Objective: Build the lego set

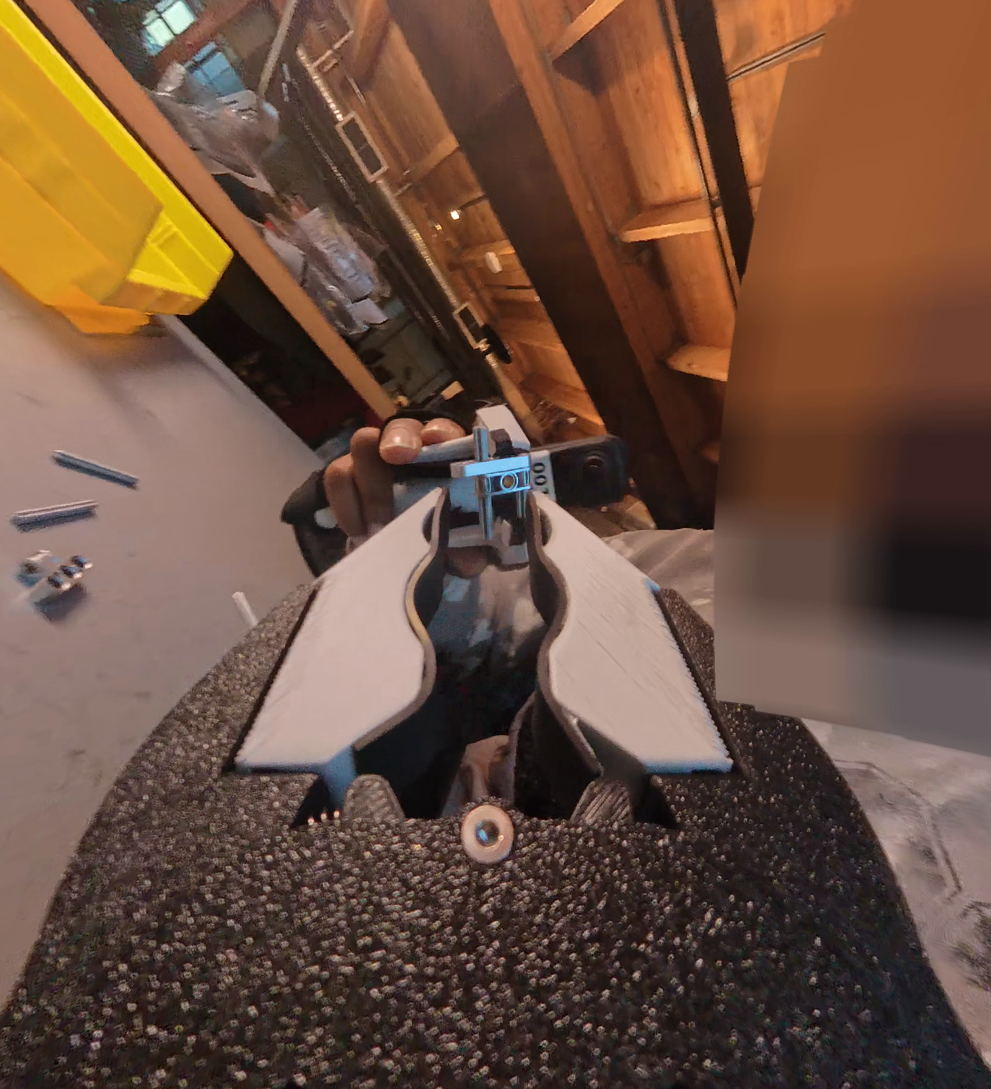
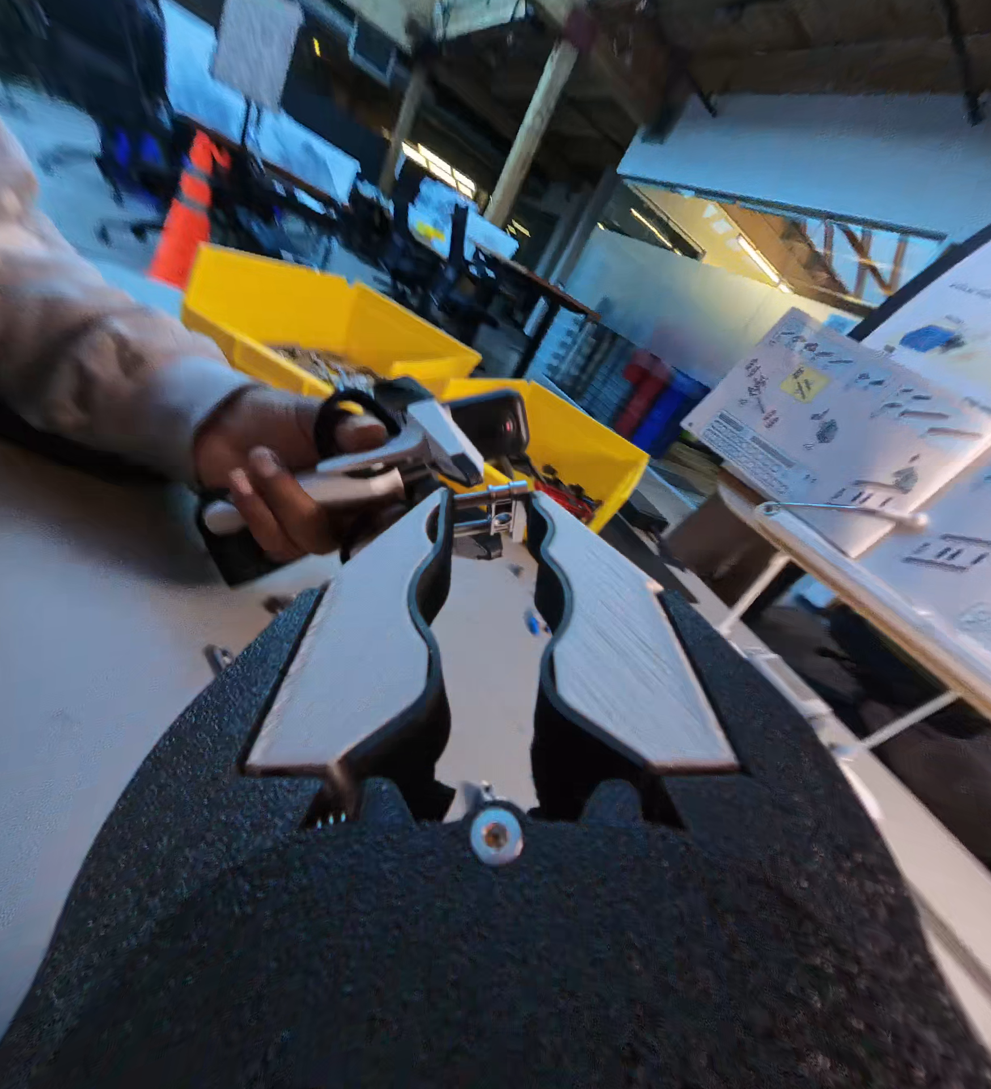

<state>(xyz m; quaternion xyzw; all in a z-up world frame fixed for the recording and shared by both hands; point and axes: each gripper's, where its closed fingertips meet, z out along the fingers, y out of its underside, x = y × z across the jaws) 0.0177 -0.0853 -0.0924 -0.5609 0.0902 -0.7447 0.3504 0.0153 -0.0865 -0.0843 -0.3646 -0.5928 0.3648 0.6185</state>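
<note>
A small grey assembly of toy construction pieces (image 1: 492, 478), a short beam crossed by an axle, is held in the air between both grippers. My left gripper (image 1: 488, 511) is shut on it, fingertips pressed on the beam's ends. The right gripper's fingers (image 1: 499, 425) reach in from beyond, held by a hand (image 1: 363, 489), with its camera (image 1: 593, 471) behind. In the right wrist view my right gripper (image 2: 488, 518) is shut on the same assembly (image 2: 493, 508). The left gripper's fingers (image 2: 446, 445) close on it from above and below, held by a hand (image 2: 269, 471).
Loose grey beams (image 1: 95, 468) and a small connector (image 1: 54, 574) lie on the grey table (image 1: 128, 677). Yellow bins (image 2: 328, 318) of parts stand behind. Printed instruction sheets (image 2: 835, 424) lean on a stand at the right. An orange cone (image 2: 190, 218) stands farther back. Less than 4 cm separates the two grippers' tips.
</note>
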